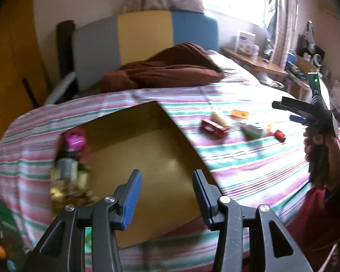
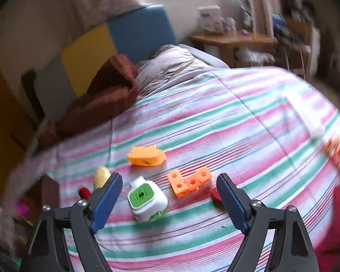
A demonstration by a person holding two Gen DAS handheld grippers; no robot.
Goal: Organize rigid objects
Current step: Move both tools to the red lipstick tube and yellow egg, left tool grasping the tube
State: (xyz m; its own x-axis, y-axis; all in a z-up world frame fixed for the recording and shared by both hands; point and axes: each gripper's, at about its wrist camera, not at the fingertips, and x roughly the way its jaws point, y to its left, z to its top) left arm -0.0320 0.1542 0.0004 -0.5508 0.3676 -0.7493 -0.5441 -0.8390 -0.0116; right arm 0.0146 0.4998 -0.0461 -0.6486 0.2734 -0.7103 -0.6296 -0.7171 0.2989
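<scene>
In the left wrist view my left gripper [image 1: 166, 174] is open and empty over an open cardboard box [image 1: 147, 154] on the striped bed. A blurred pink-capped toy [image 1: 73, 141] leans at the box's left edge. To the box's right lie a red block [image 1: 213, 128], a yellow corn toy [image 1: 219, 117] and a white-and-green toy [image 1: 253, 128]. My right gripper [image 1: 283, 112] hangs beyond them. In the right wrist view, the right gripper [image 2: 169, 176] stands wide open above the white-and-green toy [image 2: 147, 200] and joined orange cubes [image 2: 190, 181]. An orange boat-shaped piece [image 2: 146, 156] lies farther off.
A brown pillow [image 1: 170, 70] lies at the head of the bed below a grey, yellow and blue headboard [image 1: 145, 34]. A cluttered wooden side table [image 1: 253, 62] stands by the window. Small red pieces [image 2: 84, 192] sit beside the corn toy [image 2: 100, 176]. The bedspread [image 2: 238, 117] stretches to the right.
</scene>
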